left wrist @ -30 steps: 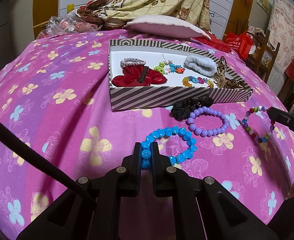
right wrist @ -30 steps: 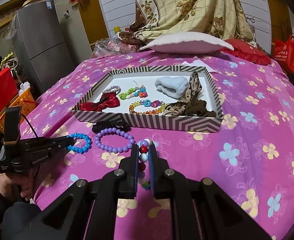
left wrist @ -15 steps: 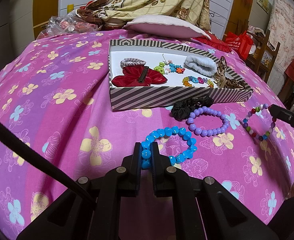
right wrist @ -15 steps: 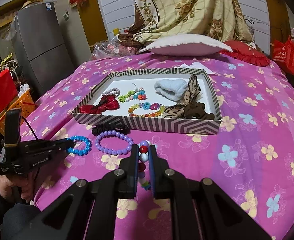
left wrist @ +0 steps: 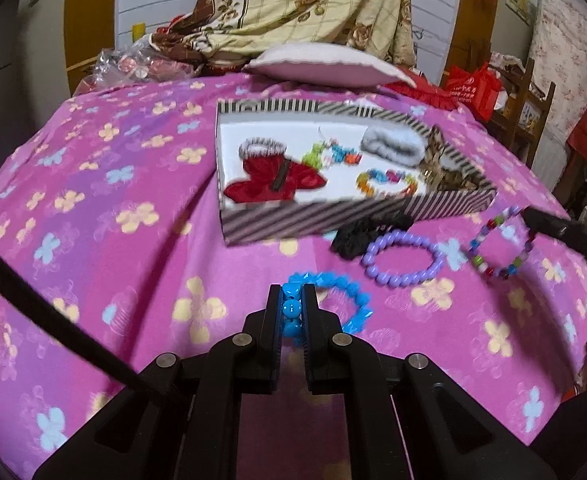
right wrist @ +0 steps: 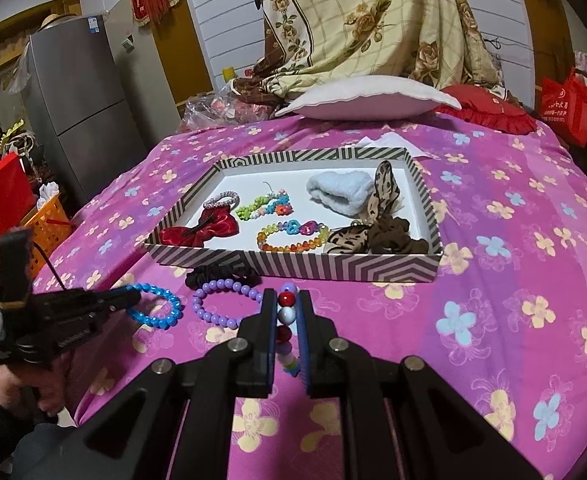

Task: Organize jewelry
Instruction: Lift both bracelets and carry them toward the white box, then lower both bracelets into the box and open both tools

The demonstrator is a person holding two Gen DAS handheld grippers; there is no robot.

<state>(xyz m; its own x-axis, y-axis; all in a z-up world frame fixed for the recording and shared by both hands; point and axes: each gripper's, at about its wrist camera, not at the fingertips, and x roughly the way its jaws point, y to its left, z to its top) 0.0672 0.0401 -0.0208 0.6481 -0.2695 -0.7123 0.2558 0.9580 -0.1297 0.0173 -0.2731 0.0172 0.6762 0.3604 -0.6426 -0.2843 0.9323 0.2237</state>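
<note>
Both grippers pinch: left gripper (left wrist: pixel 292 310) clamps the blue bracelet (left wrist: pixel 333 300), right gripper (right wrist: pixel 286 314) the multicolour bracelet (right wrist: pixel 286 316).

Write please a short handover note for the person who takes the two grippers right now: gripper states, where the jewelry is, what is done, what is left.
Left gripper: shut on the blue bracelet, low over the bedspread.
Right gripper: shut on the multicolour bead bracelet, in front of the striped box.
On the bedspread, in front of the box: purple bracelet and black scrunchie, both untouched.
Done: the box already holds a red bow, several bead bracelets, a white fluffy piece and a leopard-print scrunchie.
Left: put both held bracelets in the box, then likely the purple bracelet and black scrunchie.
</note>
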